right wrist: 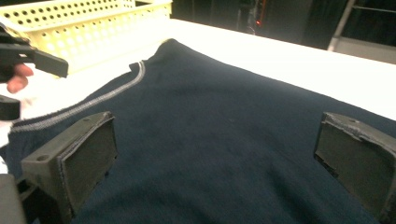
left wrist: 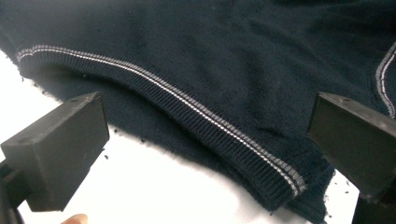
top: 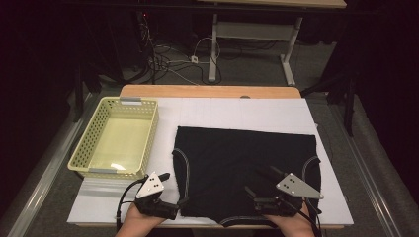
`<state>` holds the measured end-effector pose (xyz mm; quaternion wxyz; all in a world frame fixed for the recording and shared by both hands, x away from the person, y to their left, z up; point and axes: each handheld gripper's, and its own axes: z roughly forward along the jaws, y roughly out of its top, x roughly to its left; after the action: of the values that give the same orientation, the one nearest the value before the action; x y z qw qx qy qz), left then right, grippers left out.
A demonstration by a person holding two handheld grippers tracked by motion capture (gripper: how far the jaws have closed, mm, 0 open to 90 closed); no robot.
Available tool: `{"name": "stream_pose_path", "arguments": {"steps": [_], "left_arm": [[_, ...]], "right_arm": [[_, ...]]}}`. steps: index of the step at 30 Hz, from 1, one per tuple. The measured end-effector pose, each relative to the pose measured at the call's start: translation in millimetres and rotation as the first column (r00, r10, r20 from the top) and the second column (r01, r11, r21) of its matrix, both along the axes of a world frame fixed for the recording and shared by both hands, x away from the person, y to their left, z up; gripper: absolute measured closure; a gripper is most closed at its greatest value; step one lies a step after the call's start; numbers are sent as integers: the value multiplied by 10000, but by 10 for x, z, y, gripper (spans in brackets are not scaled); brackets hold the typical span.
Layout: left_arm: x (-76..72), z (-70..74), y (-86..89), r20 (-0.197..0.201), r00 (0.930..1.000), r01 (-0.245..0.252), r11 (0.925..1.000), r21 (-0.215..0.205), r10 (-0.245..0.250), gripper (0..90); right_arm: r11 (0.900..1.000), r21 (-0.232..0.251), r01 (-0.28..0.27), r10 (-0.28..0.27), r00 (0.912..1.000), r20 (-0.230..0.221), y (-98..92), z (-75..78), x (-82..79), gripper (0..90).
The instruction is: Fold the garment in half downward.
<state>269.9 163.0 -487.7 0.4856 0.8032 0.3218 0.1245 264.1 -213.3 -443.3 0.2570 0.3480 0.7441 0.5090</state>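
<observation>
A dark knitted garment (top: 247,165), sleeveless with pale-striped ribbed trim, lies spread flat on the white worktop (top: 237,111), its neckline at the near edge and its hem toward the far side. To its left stands an empty yellow basket (top: 89,143), close beside the cloth but apart from it; judging by that, the garment is laid out to be folded and perhaps put in there.

The left gripper (top: 166,177) hovers at the near left corner, by the left armhole, jaws apart and holding nothing. The right gripper (top: 259,181) sits over the near right part of the cloth, jaws also wide apart and empty. Both are placed at the near corners, which suits taking 1 shoulder each for a fold.

The high view gives the whole layout: garment outline, basket, both hands. The left gripper view (left wrist: 205,135) adds what that cannot: the ribbed armhole band (left wrist: 187,105) with its thin white stripe, lint specks on the worktop, and that the band lies between the open jaws, not yet pinched. The right gripper view (right wrist: 215,149) looks low across smooth cloth toward the basket (right wrist: 93,28) and catches the left gripper (right wrist: 28,81) off at its left
</observation>
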Motion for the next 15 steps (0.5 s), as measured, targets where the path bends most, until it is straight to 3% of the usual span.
{"name": "stream_pose_path", "arguments": {"steps": [15], "left_arm": [[28,7,-6,46,9999,-107,9999,-53,107,0]], "right_arm": [[9961,141,-870,870,9962,-11,479,-61,152,2]]}}
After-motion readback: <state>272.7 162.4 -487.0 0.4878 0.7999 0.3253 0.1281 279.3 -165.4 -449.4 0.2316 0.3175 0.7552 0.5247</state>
